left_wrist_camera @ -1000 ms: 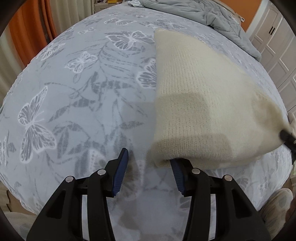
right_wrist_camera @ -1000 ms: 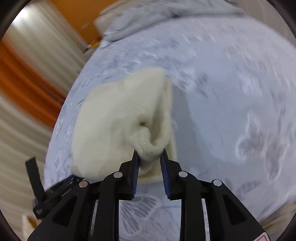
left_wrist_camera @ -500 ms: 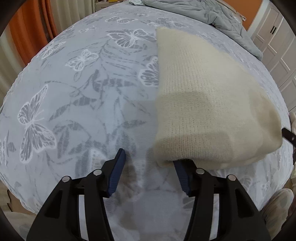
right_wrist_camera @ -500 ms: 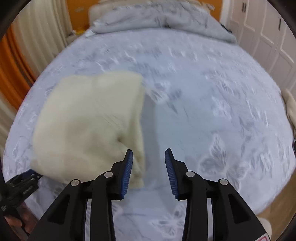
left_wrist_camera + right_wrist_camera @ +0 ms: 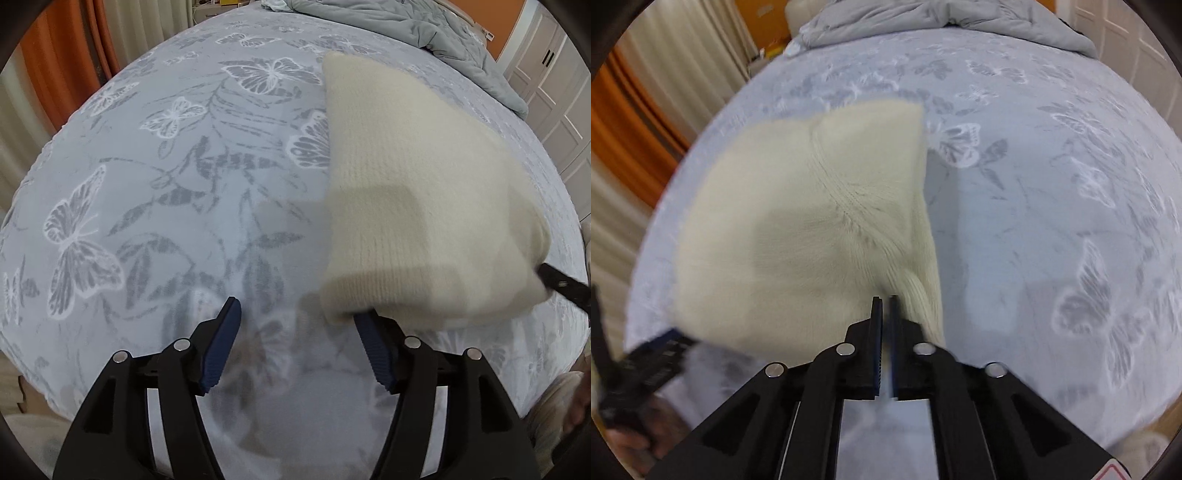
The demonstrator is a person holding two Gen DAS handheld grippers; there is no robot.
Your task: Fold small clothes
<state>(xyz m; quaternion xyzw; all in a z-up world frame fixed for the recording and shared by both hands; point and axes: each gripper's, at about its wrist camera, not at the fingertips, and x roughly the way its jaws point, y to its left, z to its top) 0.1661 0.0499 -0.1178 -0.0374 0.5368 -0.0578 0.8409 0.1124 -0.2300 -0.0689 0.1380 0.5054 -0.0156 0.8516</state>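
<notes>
A cream knitted garment (image 5: 424, 184) lies folded on the butterfly-print bed sheet (image 5: 166, 184). In the left wrist view my left gripper (image 5: 295, 310) hovers at its near left corner. Its jaws are opening, with only sheet between them, and the cloth's corner overlaps the right fingertip (image 5: 364, 325). In the right wrist view the garment (image 5: 798, 221) fills the left half. My right gripper (image 5: 885, 299) sits at its near right edge. Its jaws are closing to a thin slit, pinching the knit, whose ribbed folds run into the tips. The left gripper (image 5: 653, 365) shows blurred at lower left.
A crumpled grey duvet (image 5: 424, 26) lies along the far end of the bed. Orange and pale curtains (image 5: 55, 55) hang on the left and white wardrobe doors (image 5: 554, 92) stand on the right. Bare sheet (image 5: 1052, 221) spreads to the right of the garment.
The left jaws have spread wider without the hand shifting. The right gripper let go of the thick fold, opened, dropped lower and closed on the garment's near edge, which now lies flatter.
</notes>
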